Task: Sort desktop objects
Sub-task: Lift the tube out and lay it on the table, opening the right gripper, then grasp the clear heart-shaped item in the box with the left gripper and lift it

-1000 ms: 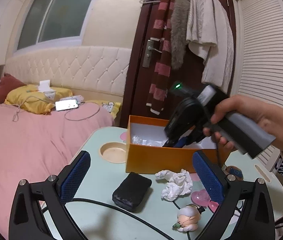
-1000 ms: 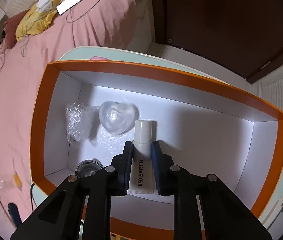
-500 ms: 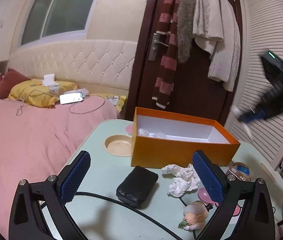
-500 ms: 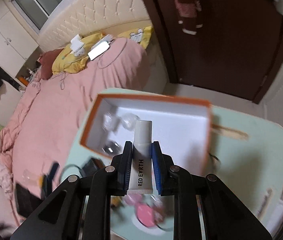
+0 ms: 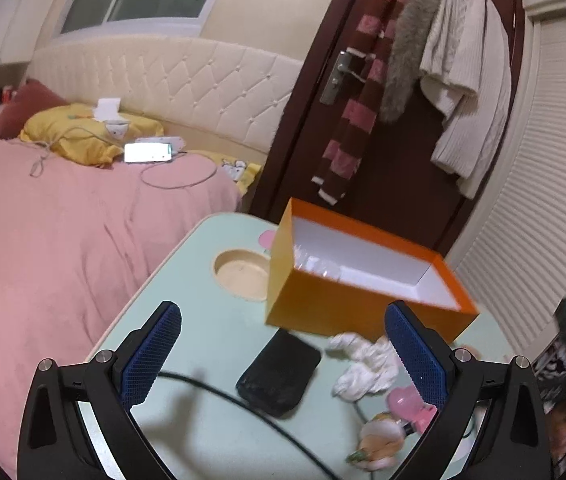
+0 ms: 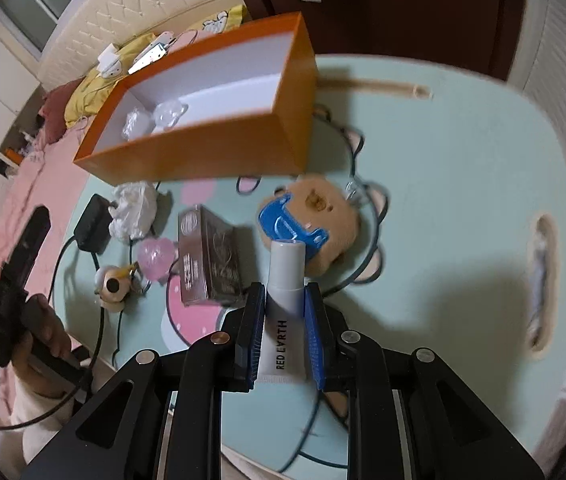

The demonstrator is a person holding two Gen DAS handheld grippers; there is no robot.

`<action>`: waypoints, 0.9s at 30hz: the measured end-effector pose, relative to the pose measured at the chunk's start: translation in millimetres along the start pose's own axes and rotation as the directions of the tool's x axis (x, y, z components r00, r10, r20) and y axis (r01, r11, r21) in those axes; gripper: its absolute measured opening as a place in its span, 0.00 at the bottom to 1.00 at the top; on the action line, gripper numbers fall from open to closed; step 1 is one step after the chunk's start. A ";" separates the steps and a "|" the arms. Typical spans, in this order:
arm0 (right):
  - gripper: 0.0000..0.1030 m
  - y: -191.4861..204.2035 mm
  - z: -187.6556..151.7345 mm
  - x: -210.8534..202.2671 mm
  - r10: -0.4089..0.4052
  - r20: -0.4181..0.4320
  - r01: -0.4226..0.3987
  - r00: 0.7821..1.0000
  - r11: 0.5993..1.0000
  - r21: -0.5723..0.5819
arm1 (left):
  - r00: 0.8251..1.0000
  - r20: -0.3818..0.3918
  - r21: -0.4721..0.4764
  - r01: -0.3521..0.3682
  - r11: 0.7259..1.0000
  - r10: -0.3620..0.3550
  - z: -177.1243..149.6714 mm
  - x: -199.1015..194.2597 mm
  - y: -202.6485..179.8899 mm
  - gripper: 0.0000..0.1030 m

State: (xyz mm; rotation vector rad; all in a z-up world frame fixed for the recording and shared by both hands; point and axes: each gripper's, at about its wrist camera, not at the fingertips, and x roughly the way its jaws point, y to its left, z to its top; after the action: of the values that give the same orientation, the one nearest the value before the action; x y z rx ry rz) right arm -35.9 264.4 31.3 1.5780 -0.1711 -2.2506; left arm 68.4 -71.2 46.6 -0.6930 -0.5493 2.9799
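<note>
Right gripper (image 6: 281, 320) is clamping a white squeeze tube lettered RED EARTH (image 6: 286, 300) at lower centre, above the pale green tabletop (image 6: 443, 184), the open orange cardboard box (image 6: 211, 152) lying upper left, while left gripper (image 5: 283, 356) is hanging wide, empty-fingered.

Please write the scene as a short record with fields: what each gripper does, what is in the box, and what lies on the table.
left gripper: open, holds nothing, above the table
right gripper: shut on a white tube printed RED EARTH, above the table
orange box: open on top, two clear plastic pieces inside at one end
loose on the table: black pouch, crumpled tissue, pink heart, small figurine, brown box, plush toy
</note>
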 end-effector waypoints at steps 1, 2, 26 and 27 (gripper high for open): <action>0.22 0.4 -2.5 2.4 0.003 0.011 -0.003 1.000 1.000 -0.003 | 1.000 -0.013 0.018 0.005 1.000 -0.005 6.9 1.1 -3.4 0.99; 0.23 1.6 -4.5 3.5 0.000 0.027 0.001 1.000 1.000 -0.013 | 1.000 -0.027 0.041 0.007 0.999 -0.006 14.5 3.6 -7.9 0.99; 0.48 -39.9 -33.7 -24.9 0.237 0.382 -0.284 0.893 0.956 0.071 | 0.678 -0.644 0.487 0.007 0.873 0.354 58.0 223.5 -103.3 0.43; 0.48 -41.5 -33.8 -24.7 0.243 0.380 -0.291 0.893 0.954 0.075 | 0.663 -0.652 0.490 -0.001 0.872 0.367 55.8 227.7 -101.3 0.43</action>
State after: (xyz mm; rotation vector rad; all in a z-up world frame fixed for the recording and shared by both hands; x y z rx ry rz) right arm -7.4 315.8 27.8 1.0901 -0.6120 -2.3229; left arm -165.5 30.4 32.5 -1.8178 0.2921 2.4557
